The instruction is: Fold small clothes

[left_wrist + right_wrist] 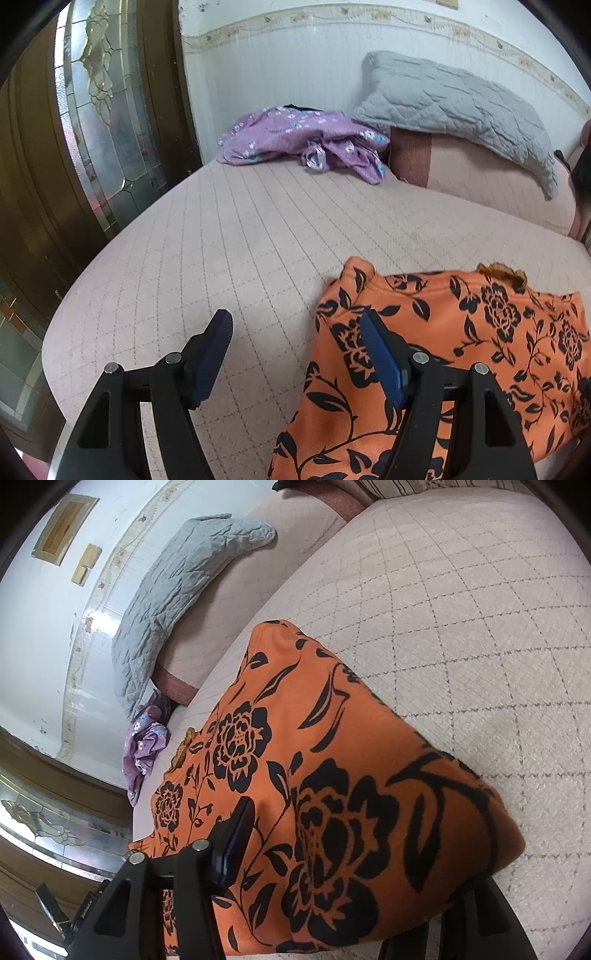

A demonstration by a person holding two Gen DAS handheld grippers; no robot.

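Black two-finger left gripper (295, 339) with blue pads, spread wide and grasping nothing, one finger over bare quilt, the other above the edge of an orange knit garment with black flower print (461, 343). Garment spread across the near part of the pale pink quilted bed cover (229, 236), draped over the right gripper (332, 849) in the right wrist view, covering one finger; whether clenched on cloth or released, cannot tell. Farther back: a crumpled purple floral garment (295, 142) beside a grey quilted pillow (461, 110) against the wall. Likely trouble from here: a fold started with only one side secured, dragging the soft knit askew or bunching it; loose fabric slipping off the hidden finger.
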